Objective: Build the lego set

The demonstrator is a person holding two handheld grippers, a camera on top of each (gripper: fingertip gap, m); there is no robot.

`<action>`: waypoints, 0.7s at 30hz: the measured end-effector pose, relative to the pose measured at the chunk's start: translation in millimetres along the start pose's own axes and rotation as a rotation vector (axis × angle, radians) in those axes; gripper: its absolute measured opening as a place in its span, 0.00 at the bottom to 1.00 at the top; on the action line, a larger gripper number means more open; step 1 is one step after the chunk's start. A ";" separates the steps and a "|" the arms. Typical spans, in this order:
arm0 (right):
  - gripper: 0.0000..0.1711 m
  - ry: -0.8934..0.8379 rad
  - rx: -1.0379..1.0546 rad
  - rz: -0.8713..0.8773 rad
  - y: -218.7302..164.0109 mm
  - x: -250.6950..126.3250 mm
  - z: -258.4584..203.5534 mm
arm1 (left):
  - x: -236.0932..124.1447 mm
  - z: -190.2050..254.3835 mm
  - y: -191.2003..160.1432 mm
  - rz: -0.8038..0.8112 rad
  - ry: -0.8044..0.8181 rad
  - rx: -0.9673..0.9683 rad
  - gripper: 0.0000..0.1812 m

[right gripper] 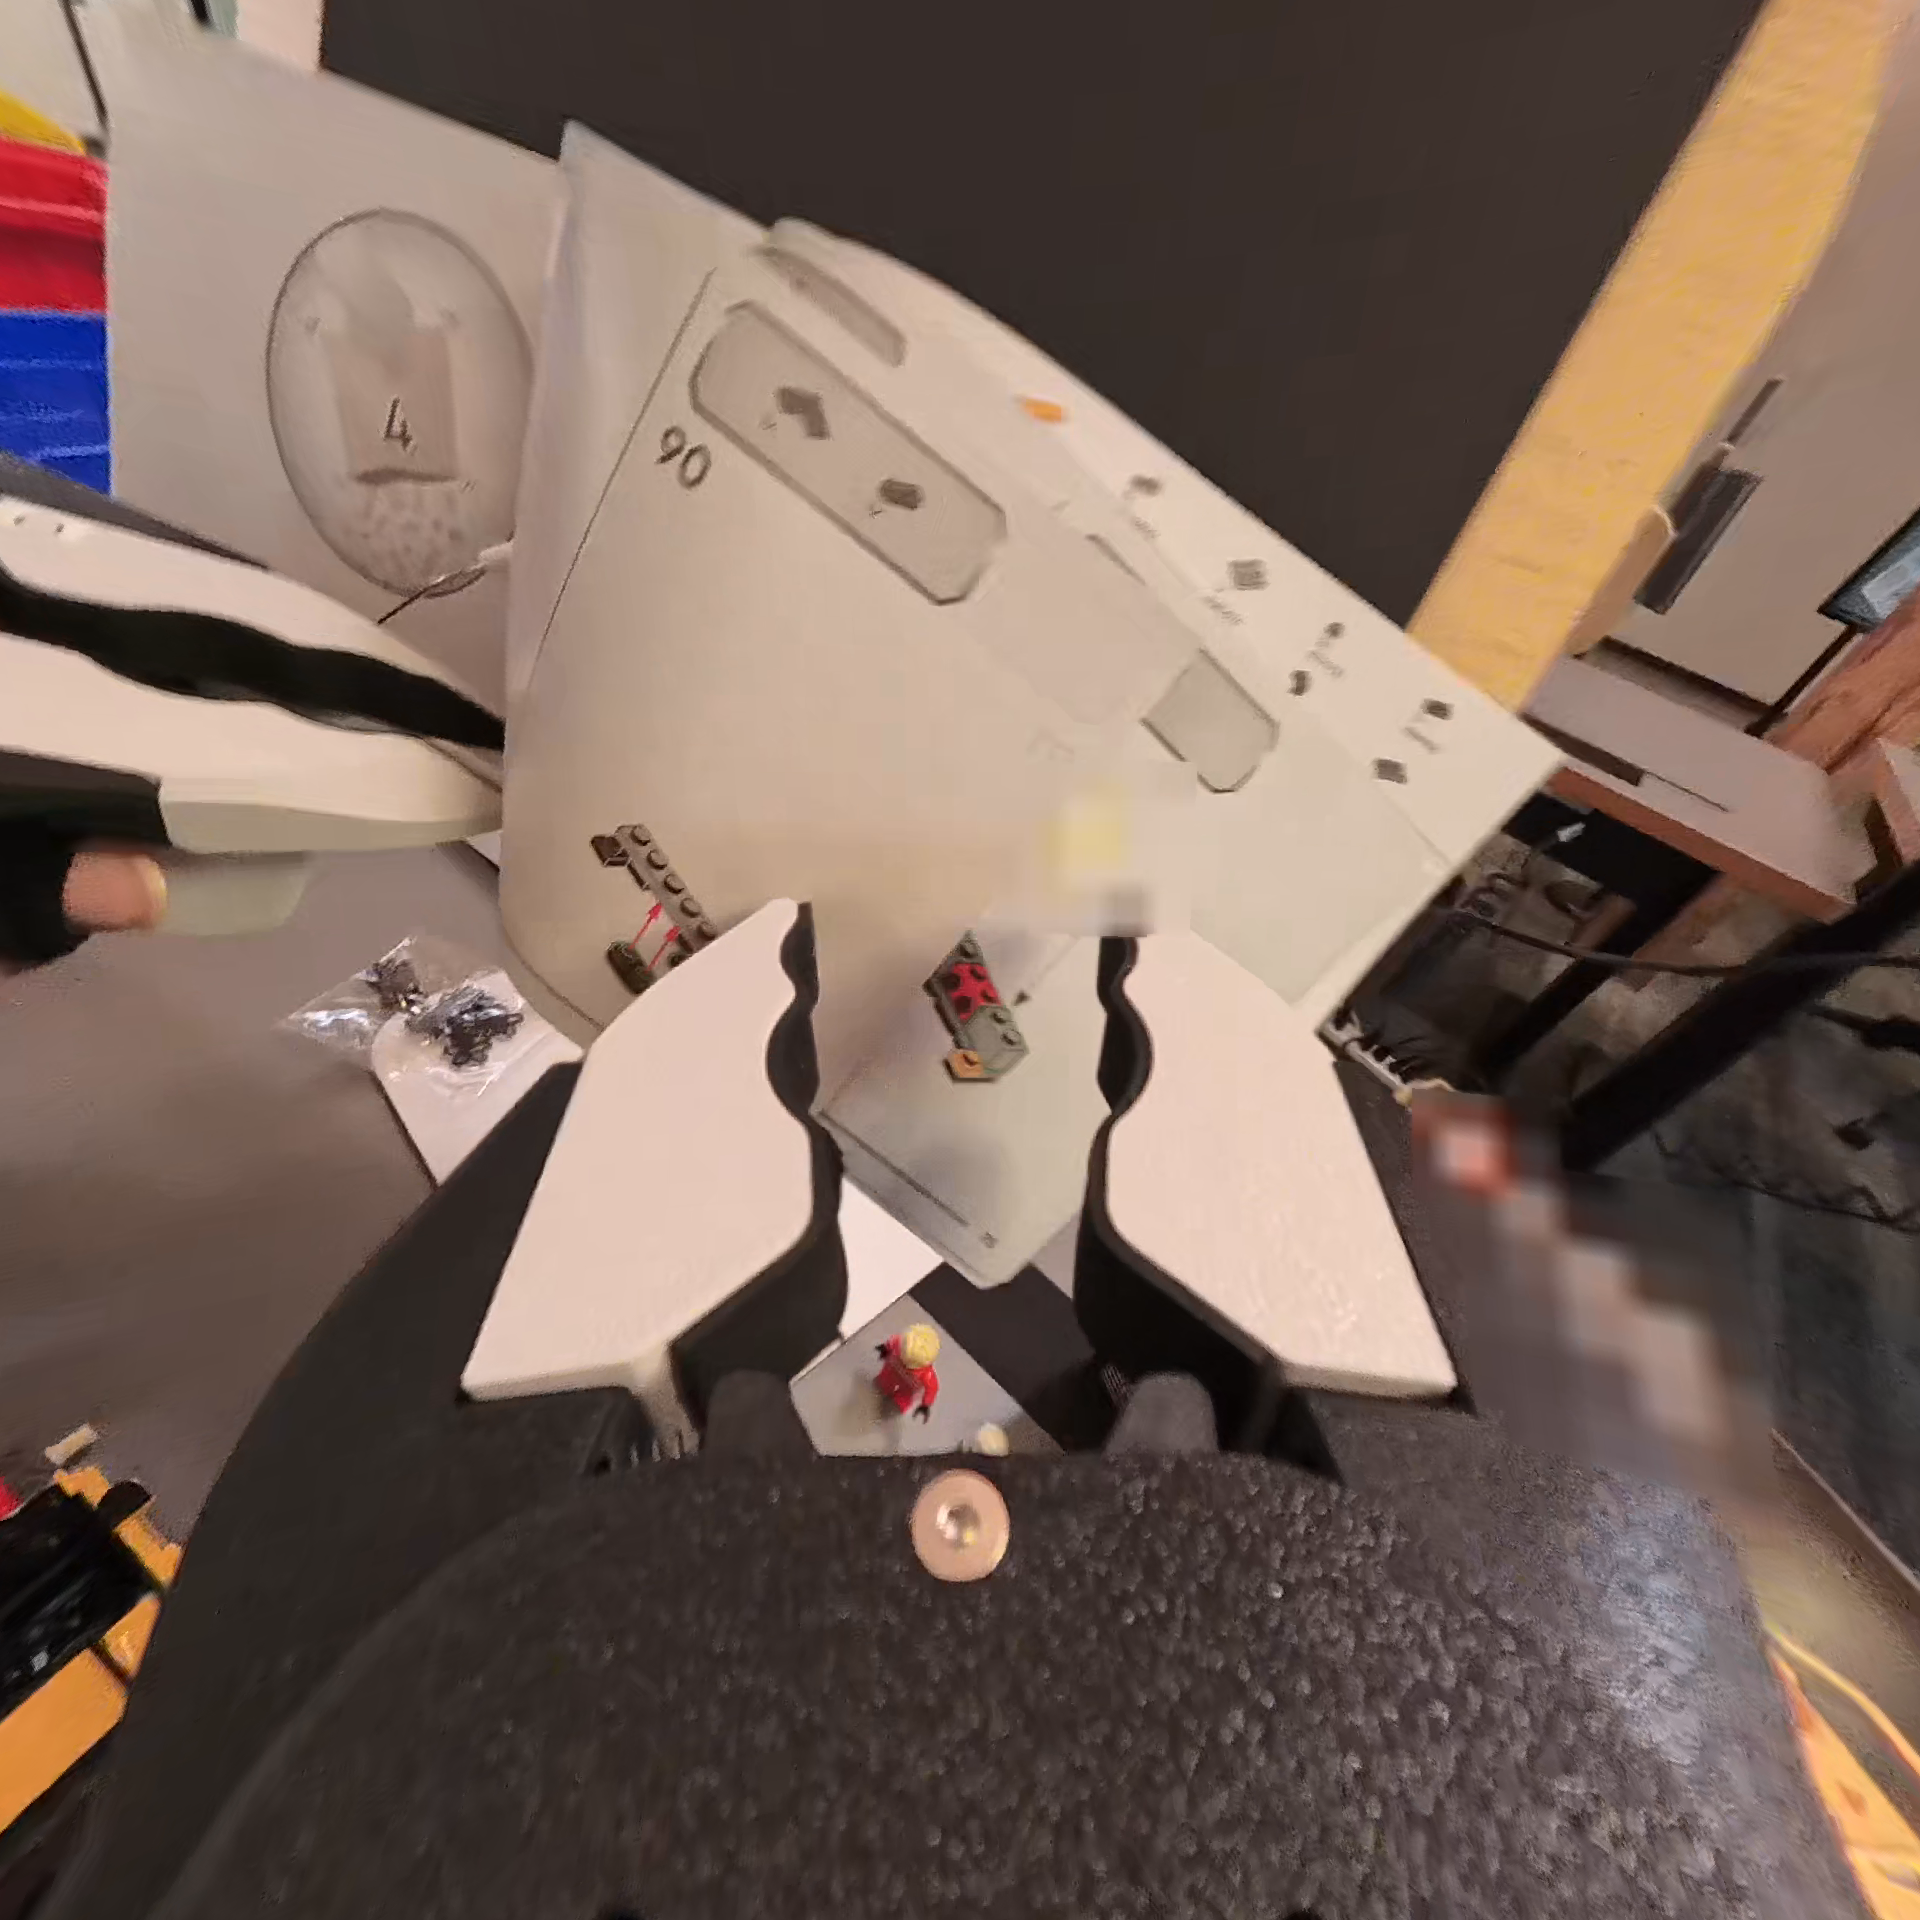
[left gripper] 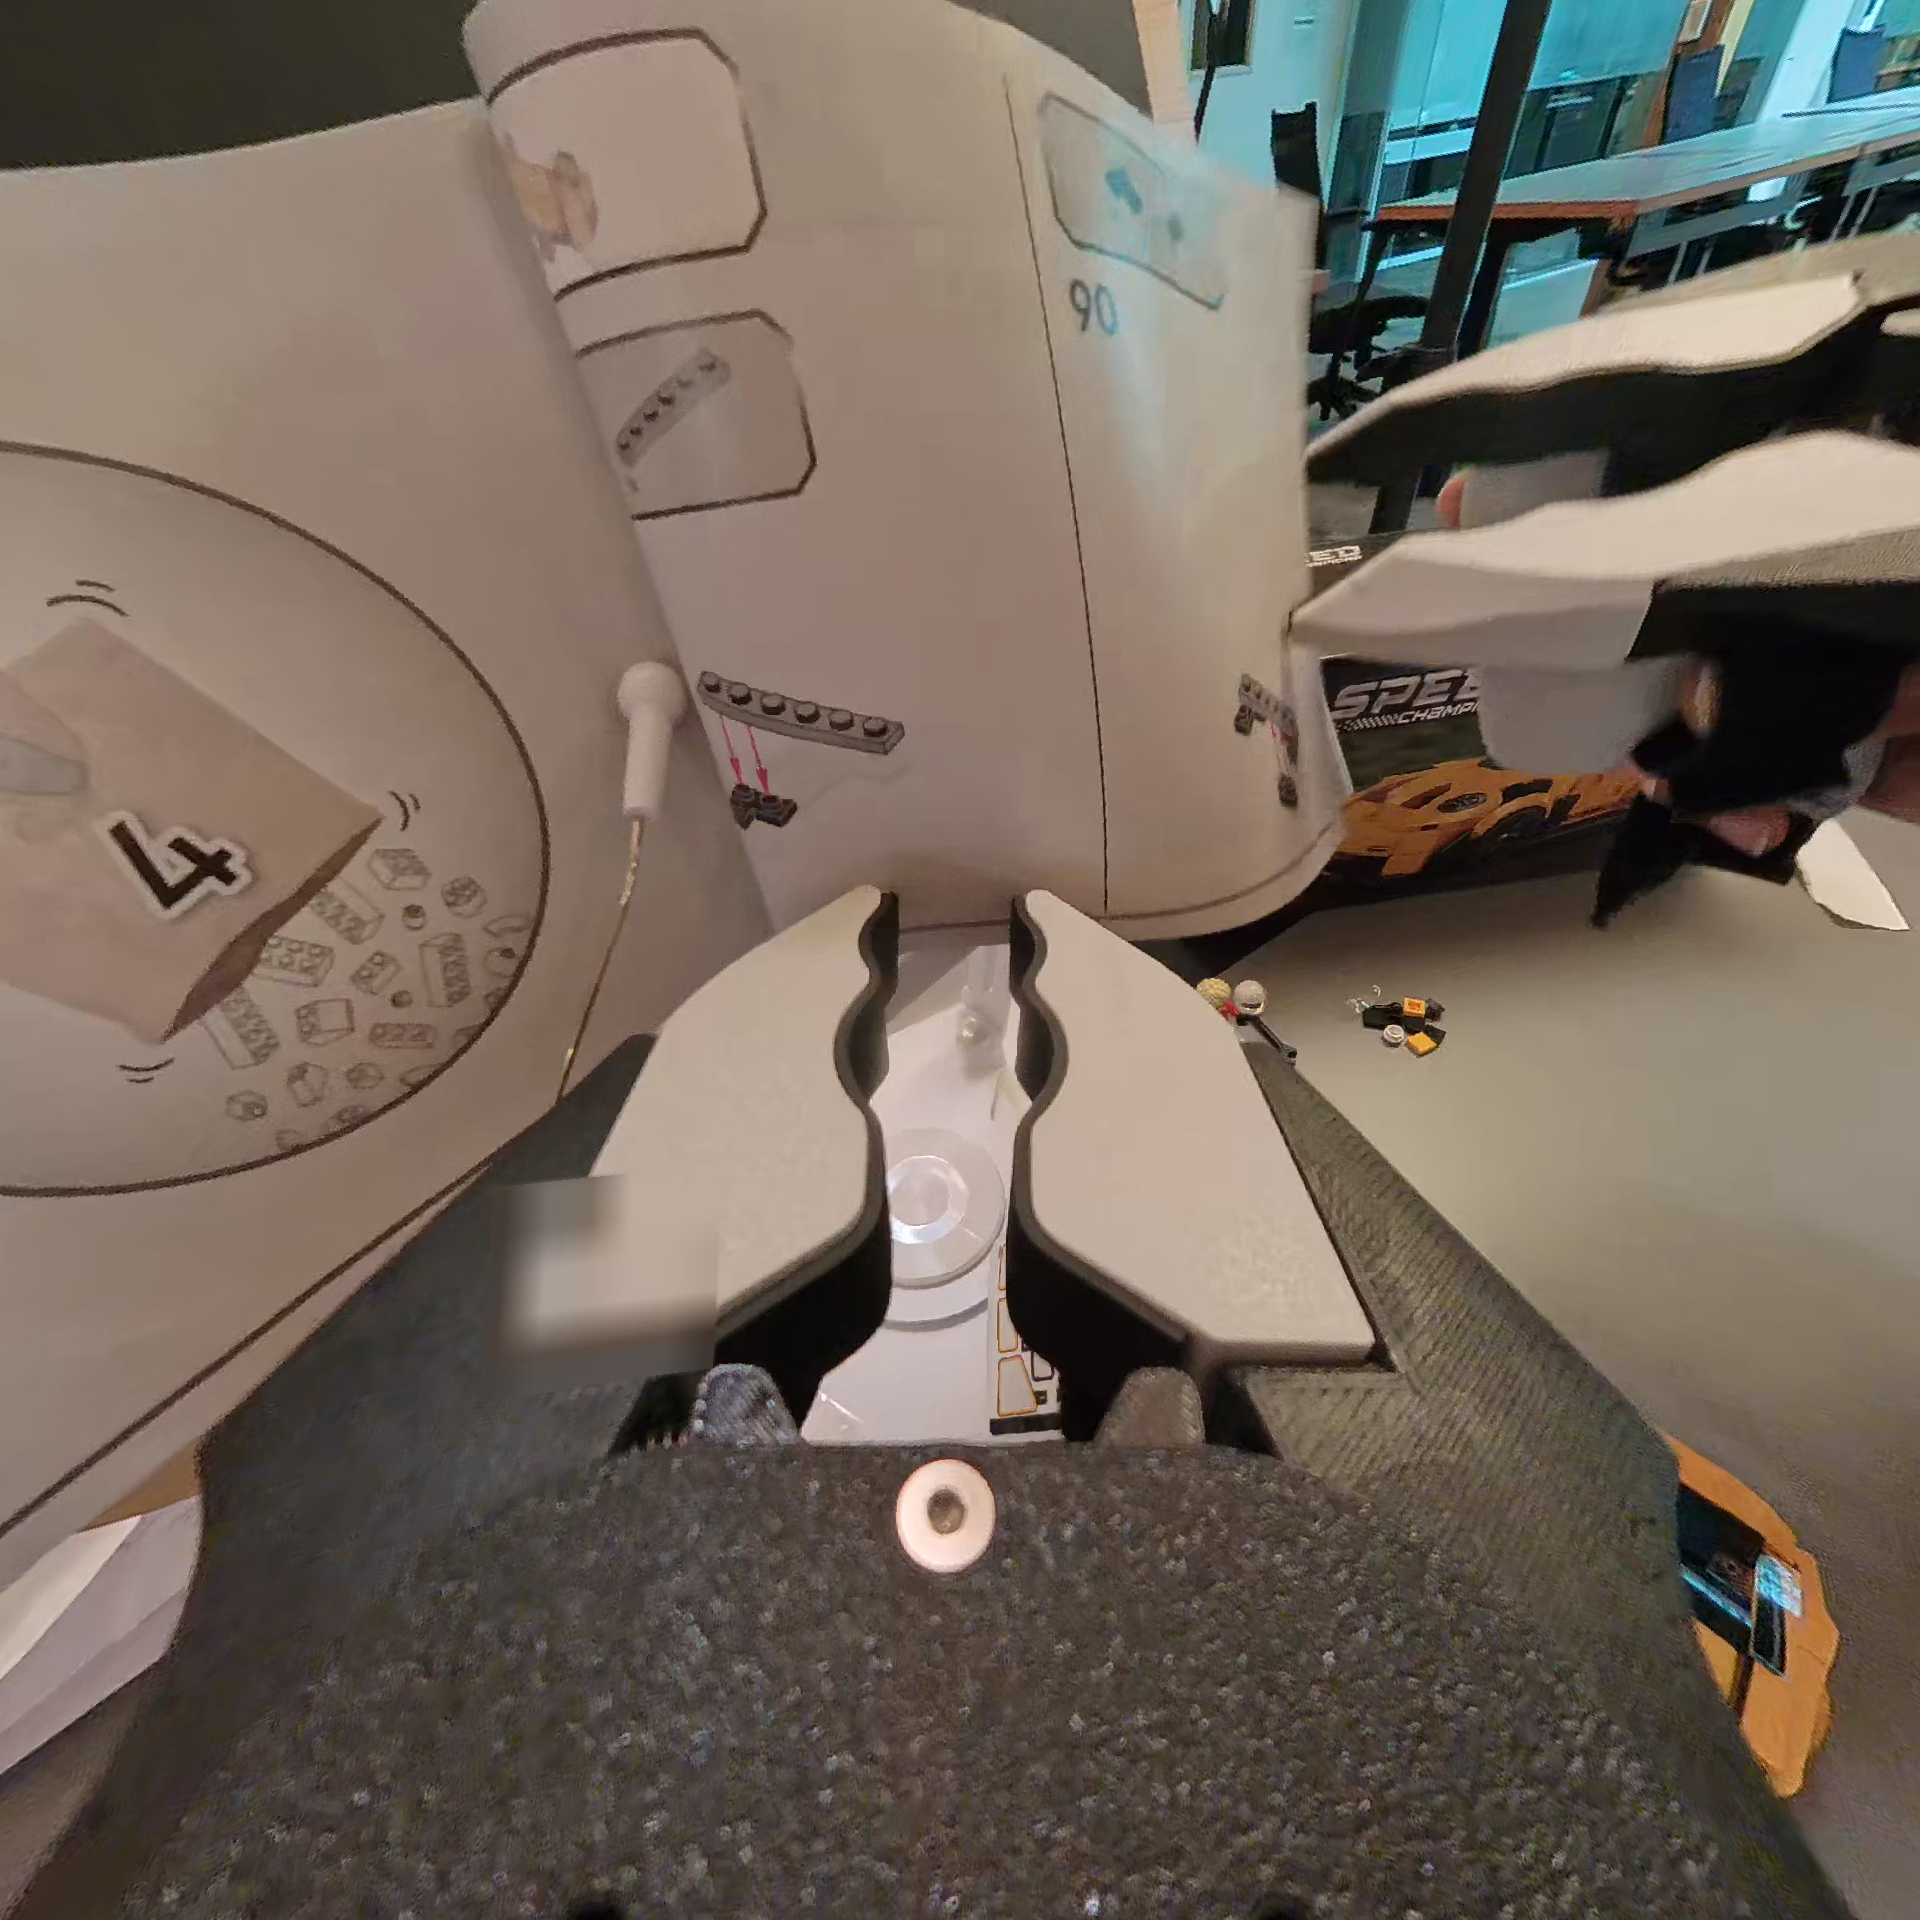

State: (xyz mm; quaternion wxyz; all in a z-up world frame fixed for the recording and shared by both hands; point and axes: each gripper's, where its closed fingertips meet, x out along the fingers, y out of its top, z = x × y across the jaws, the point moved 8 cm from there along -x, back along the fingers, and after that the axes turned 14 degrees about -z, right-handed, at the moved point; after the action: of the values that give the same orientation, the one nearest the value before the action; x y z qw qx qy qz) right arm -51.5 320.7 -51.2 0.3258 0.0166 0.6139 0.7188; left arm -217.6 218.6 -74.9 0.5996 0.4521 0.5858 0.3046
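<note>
The open instruction booklet [left gripper: 935, 623] stands curled in front of both grippers, with one page bowed up. My left gripper [left gripper: 954, 904] has its fingers a narrow gap apart, tips at that page's bottom edge. In the right wrist view it [right gripper: 497, 753] reaches in from the left to the booklet [right gripper: 831, 727]. My right gripper [right gripper: 961, 925] is open, and the page's lower corner shows between its fingers. In the left wrist view it [left gripper: 1307, 540] is at the page's right edge. A red minifigure [right gripper: 909, 1371] lies on the grey table [left gripper: 1558, 1143] under the right gripper.
The set's box [left gripper: 1455, 800] with an orange car stands behind the booklet. Small loose pieces [left gripper: 1403, 1023] lie on the table. A bag of black parts [right gripper: 447, 1008] lies left of the booklet. A clear bag [left gripper: 935, 1205] lies under the left gripper. An orange-black build [right gripper: 62, 1579] is at the near left.
</note>
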 end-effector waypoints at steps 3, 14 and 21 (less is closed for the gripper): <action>0.30 0.020 -0.060 0.000 6.1 7.4 -16.0 | -2.5 -4.0 -2.1 -0.005 0.010 -0.013 0.11; 0.29 0.164 -0.117 0.037 29.6 21.2 -60.4 | -25.6 -7.2 7.1 0.082 -0.054 -0.038 0.23; 0.22 0.220 -0.146 0.098 33.6 15.0 -69.6 | -33.1 -9.0 10.6 0.118 -0.140 -0.047 0.21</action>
State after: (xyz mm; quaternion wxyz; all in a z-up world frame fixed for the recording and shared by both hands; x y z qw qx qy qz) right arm -107.9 266.2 -44.0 0.2215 -0.0559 0.5906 0.7740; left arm -228.9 194.9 -50.3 0.6305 0.4918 0.5076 0.3208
